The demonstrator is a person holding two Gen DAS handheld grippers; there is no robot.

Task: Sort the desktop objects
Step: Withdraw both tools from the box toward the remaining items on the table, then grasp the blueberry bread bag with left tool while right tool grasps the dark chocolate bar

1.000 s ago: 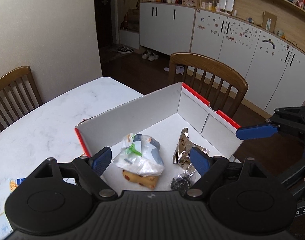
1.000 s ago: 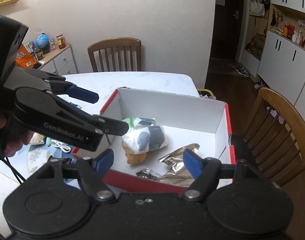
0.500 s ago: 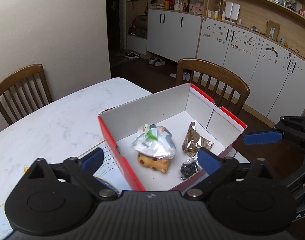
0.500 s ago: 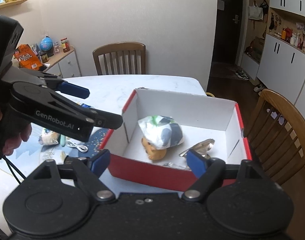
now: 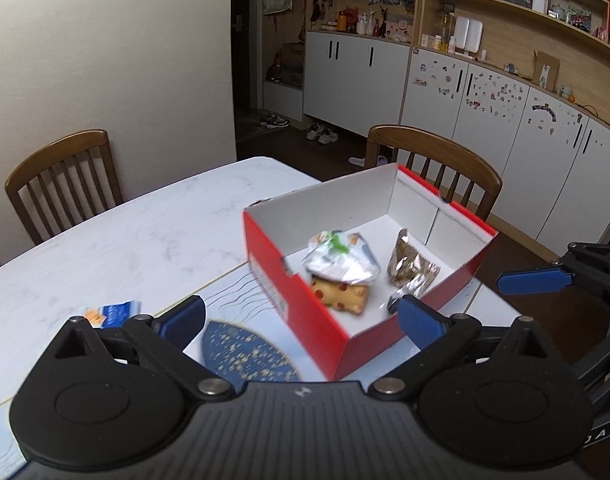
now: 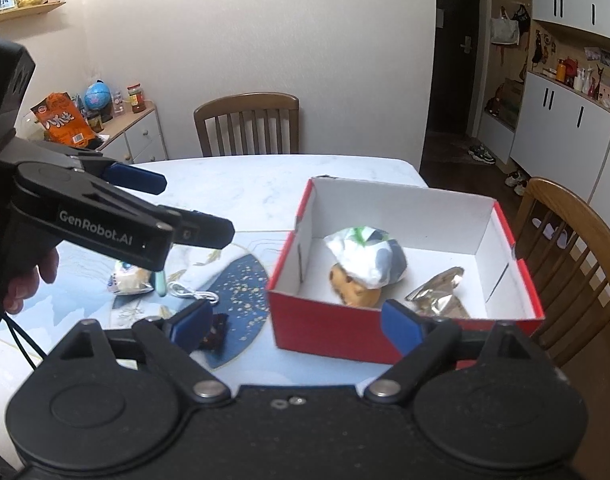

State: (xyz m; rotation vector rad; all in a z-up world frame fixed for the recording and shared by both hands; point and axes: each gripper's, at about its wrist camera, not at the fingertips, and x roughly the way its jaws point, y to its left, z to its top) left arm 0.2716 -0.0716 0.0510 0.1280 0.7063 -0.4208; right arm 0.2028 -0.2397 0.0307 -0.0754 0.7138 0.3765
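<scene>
Both tongs, left (image 5: 301,320) and right (image 6: 295,322), gape empty before the red box (image 6: 329,330) holding wrappers.

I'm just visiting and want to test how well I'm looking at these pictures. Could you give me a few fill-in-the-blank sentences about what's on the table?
1. The outside of the box is ____.
2. Both the left gripper and the right gripper are empty and ____.
3. The crumpled foil wrapper lies ____ the box.
4. The white cable lies outside the box, on the ____.

Missing words: red; open; inside; table
</scene>
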